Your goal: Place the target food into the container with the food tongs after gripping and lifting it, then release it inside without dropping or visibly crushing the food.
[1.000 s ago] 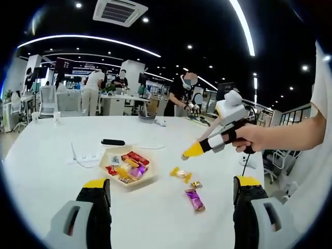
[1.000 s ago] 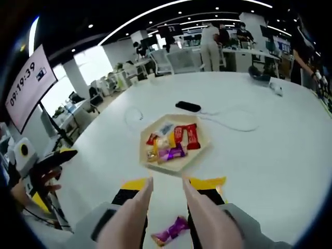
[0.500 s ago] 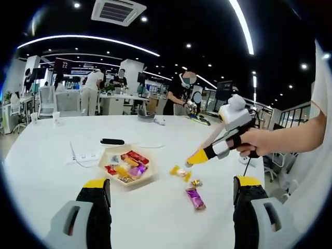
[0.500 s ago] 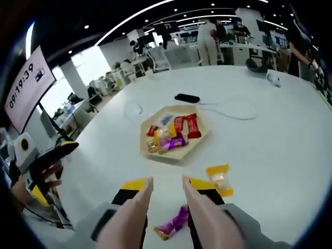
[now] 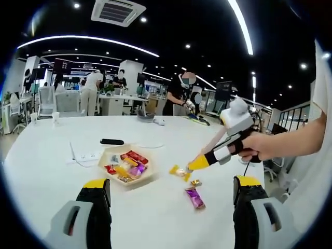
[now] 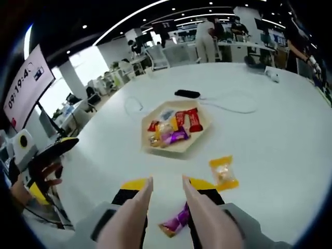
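A beige hexagonal tray (image 5: 147,175) (image 6: 199,136) of wrapped candies sits mid-table. Right of it lie a yellow-wrapped candy (image 5: 179,171) (image 6: 223,174), a small gold candy (image 5: 196,183) and a purple candy (image 5: 194,197) (image 6: 175,222). My right gripper (image 6: 170,184) is shut on pink food tongs (image 6: 136,210), whose arms stand apart with nothing between them; the purple candy lies below them. In the left gripper view a hand holds the right gripper (image 5: 197,163) with its tip just above the yellow candy. My left gripper (image 5: 172,182) (image 6: 57,149) is open wide and holds nothing.
A black phone (image 5: 112,141) (image 6: 187,94) and a white cable (image 5: 85,155) (image 6: 236,106) lie behind the tray. People stand at desks (image 5: 116,98) beyond the table. A clock screen (image 6: 26,85) stands at the left.
The right gripper with the tongs has come down and forward toward the yellow candy. The left gripper has stayed still and open.
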Motion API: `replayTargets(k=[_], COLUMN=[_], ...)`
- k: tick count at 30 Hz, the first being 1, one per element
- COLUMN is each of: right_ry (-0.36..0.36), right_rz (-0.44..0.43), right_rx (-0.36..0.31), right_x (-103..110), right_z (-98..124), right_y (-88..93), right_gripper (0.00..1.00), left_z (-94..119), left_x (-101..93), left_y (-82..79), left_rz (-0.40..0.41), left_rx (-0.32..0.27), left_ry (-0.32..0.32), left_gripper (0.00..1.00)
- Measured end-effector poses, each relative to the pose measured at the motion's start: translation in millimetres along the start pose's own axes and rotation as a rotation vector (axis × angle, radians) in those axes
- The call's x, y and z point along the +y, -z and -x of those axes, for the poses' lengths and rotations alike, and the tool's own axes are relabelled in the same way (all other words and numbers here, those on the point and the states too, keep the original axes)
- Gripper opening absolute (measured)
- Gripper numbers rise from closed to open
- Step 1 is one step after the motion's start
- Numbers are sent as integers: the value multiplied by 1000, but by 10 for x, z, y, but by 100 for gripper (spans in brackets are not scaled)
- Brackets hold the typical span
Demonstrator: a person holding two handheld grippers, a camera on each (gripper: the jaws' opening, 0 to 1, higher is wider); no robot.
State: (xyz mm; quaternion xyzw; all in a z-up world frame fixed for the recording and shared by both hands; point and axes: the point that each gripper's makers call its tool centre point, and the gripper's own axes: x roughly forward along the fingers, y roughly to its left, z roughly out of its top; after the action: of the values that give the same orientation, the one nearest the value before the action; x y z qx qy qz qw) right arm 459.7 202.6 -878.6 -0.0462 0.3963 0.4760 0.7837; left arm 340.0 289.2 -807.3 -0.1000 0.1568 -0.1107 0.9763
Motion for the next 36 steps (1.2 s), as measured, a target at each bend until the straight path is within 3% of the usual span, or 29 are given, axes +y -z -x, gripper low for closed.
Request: replayTargets(k=[7, 8, 12, 16, 20, 21, 23, 29, 36], right_ry=[1, -11, -9, 9, 9, 14, 27, 66, 102], right_rz=[0, 47, 70, 12, 10, 80, 109, 77, 108], right_rx=[9, 3, 14, 11, 12, -7, 17, 2, -17], right_x=[95, 110, 182, 162, 167, 173, 207, 137, 89], right_z=[-15, -51, -63, -51, -45, -35, -19, 34, 86], right_y=[126, 125, 176, 245, 276, 272, 370, 471, 491], right_gripper=[29, 29, 29, 29, 29, 29, 29, 29, 29], left_z=[1, 3, -1, 5, 8, 9, 3, -3, -6], left_x=[-17, -26, -42, -38, -38, -42, -55, -81, -100], left_y=[25, 16, 19, 46, 53, 69, 88, 95, 123], left_rz=[0, 4, 8, 9, 13, 12, 12, 9, 4], left_rx=[4, -3, -6, -1, -2, 3, 7, 12, 21], left_ry=[5, 8, 15, 12, 11, 13, 18, 27, 35], left_gripper=[99, 99, 99, 99, 99, 99, 99, 99, 99])
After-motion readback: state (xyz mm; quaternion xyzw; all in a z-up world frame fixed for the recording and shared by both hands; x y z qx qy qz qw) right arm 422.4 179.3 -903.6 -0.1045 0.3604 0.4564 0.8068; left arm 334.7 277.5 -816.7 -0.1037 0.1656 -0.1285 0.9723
